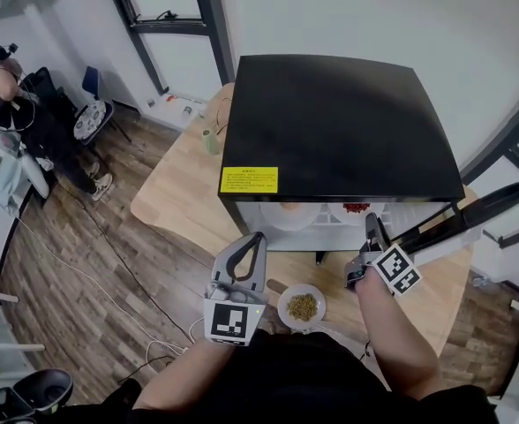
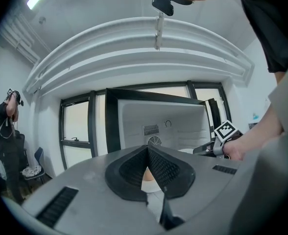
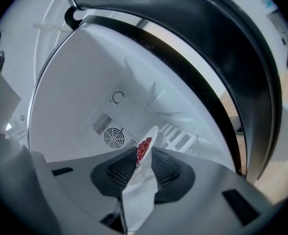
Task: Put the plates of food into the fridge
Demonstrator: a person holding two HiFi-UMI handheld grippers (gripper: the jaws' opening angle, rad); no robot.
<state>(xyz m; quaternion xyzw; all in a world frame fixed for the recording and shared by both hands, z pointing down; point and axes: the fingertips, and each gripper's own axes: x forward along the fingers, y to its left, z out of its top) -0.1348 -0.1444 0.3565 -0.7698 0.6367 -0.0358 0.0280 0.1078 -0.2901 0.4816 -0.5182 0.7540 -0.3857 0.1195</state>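
Note:
A black mini fridge (image 1: 339, 122) stands open on the wooden table (image 1: 176, 193). Inside it lie a white plate with pale orange food (image 1: 290, 215) and a plate with red food (image 1: 357, 208). My right gripper (image 1: 372, 223) reaches into the fridge's right side. In the right gripper view the red-food plate (image 3: 142, 182) stands edge-on between the jaws of the right gripper (image 3: 144, 153), which are parted and loose around its rim. A third plate, with yellow-green food (image 1: 302, 307), sits on the table in front. My left gripper (image 1: 258, 237) hovers before the fridge, its tips (image 2: 147, 150) together and empty.
The fridge door (image 1: 471, 215) swings out to the right. A small green object (image 1: 210, 140) sits on the table left of the fridge. A person (image 1: 12, 104) stands far left by a chair (image 1: 92, 117). Cables trail over the wooden floor (image 1: 109, 263).

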